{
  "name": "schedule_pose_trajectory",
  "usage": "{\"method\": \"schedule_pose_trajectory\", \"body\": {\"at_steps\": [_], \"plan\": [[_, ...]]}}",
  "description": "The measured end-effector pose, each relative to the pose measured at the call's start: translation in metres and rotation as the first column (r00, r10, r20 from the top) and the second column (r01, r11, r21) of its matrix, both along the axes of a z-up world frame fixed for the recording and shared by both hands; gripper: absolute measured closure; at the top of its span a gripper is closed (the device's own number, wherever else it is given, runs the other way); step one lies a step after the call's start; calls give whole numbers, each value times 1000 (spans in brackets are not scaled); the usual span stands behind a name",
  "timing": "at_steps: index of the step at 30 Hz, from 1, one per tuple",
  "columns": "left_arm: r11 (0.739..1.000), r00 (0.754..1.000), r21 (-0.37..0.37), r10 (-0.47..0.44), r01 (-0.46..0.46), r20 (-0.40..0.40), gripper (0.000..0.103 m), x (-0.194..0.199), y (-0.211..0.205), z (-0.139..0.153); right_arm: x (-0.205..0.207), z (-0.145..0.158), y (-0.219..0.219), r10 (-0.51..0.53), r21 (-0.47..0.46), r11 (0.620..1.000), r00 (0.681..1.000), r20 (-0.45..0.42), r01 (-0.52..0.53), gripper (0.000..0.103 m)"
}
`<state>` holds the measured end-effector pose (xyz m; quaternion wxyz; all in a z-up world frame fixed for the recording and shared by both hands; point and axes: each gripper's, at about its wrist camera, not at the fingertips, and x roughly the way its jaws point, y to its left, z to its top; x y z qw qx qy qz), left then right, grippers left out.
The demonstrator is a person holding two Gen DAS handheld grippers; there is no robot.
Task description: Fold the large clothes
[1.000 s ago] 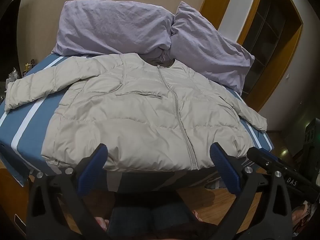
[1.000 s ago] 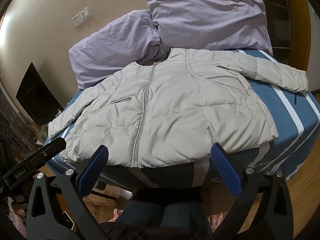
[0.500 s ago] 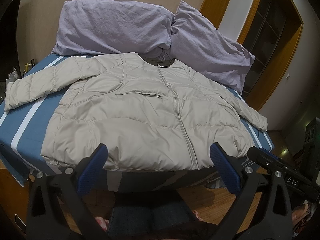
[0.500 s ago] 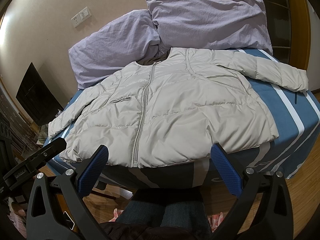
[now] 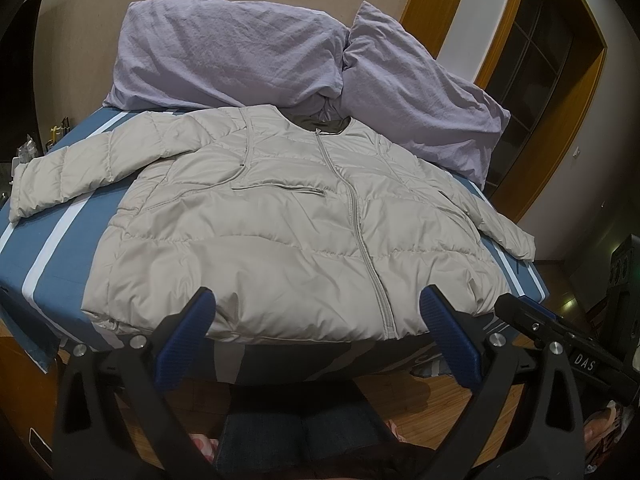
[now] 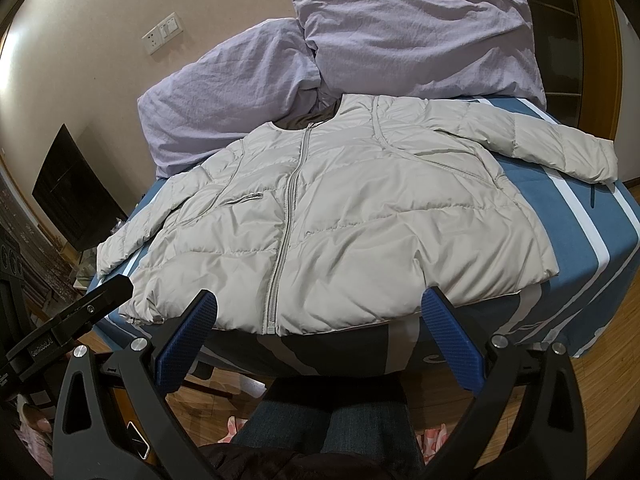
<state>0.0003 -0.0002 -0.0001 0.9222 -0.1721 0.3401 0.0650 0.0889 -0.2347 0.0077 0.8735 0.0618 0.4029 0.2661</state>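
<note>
— What are you looking at?

— A pale grey quilted puffer jacket (image 5: 280, 240) lies flat, front up, on the blue bed cover with white stripes (image 5: 44, 248). It is zipped closed; the grey zipper (image 5: 356, 216) runs from the collar down to the hem. The hem sits at the near edge of the bed, just overhanging it, right in front of me.

— And the sleeves?

— Both are spread outwards. One sleeve (image 5: 68, 176) stretches towards the left edge of the bed in my left view, the other (image 5: 504, 232) angles down to the right edge. A small zipped chest pocket (image 5: 280, 190) is on one front panel.

— What is behind the jacket?

— Two crumpled lilac pillows (image 6: 416, 40) lean against the beige wall, touching each other; the collar lies just in front of them. A white wall socket plate (image 6: 162, 32) shows in my right view.

— How are your grippers?

— My left gripper (image 5: 316, 312) has its blue-padded fingers (image 5: 188, 332) spread wide, holding nothing, hovering just short of the hem. My right gripper (image 6: 320, 312) is the same: spread wide, empty, the blue pads (image 6: 452, 336) on either side of the hem's middle without touching the cloth. Each gripper shows at the edge of the other's view.

— Anything else?

— Below me I see legs in dark blue jeans (image 6: 320, 420) and a wooden floor (image 6: 600, 400).
</note>
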Motion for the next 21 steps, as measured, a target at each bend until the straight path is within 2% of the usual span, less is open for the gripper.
{"method": "schedule_pose_trajectory", "body": {"at_steps": [21], "plan": [[1000, 1000, -1, 0, 0, -1, 2, 0, 0, 0, 1, 0, 2, 0, 0, 1000, 1000, -2, 0, 1]]}}
